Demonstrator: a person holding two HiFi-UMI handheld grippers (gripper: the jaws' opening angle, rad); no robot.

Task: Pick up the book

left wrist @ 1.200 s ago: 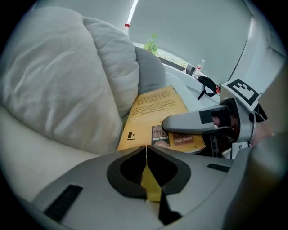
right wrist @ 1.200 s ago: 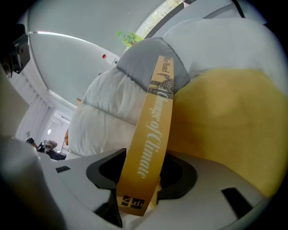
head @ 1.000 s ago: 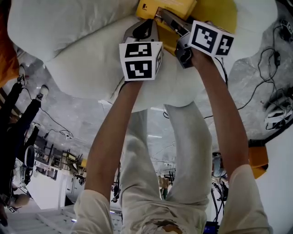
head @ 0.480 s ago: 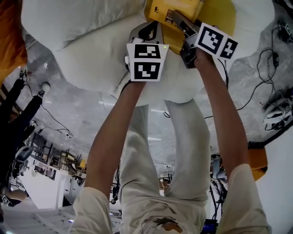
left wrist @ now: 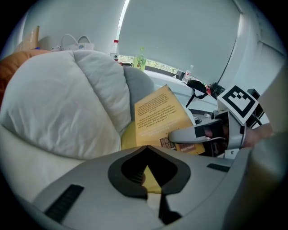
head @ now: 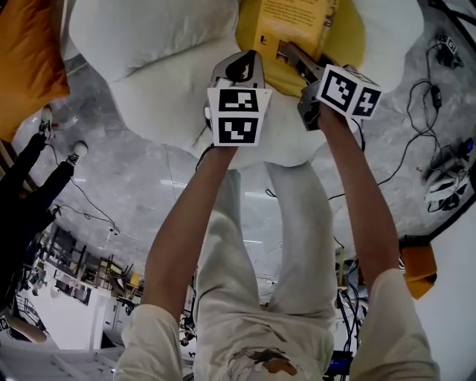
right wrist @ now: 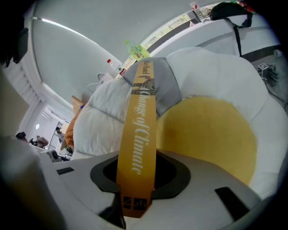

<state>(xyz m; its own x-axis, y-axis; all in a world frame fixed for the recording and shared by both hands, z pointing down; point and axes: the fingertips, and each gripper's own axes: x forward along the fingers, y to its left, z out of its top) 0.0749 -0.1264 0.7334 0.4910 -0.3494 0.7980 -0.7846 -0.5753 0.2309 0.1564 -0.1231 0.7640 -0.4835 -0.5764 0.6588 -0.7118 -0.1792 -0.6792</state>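
The book (head: 291,18) is yellow, with print on its cover, and is lifted off the yellow cushion (head: 361,33). My right gripper (head: 296,56) is shut on its lower end. In the right gripper view the spine (right wrist: 139,130) runs up from between the jaws, and the pads press on it. In the left gripper view the book's (left wrist: 158,119) back cover tilts up with the right gripper's finger (left wrist: 191,134) across it. My left gripper (head: 239,68) hangs just left of the book with its jaws shut on nothing; only yellow cushion shows past them (left wrist: 148,177).
A big white pillow (head: 149,45) and a grey one (left wrist: 137,87) lie on the white seat around the yellow cushion. An orange cushion (head: 30,52) lies at the far left. Cables (head: 424,111) trail over the floor at the right. Someone's legs (head: 37,164) stand at the left.
Both grippers have risen together. The book has come up with the right gripper, so more of its cover shows in the head view.
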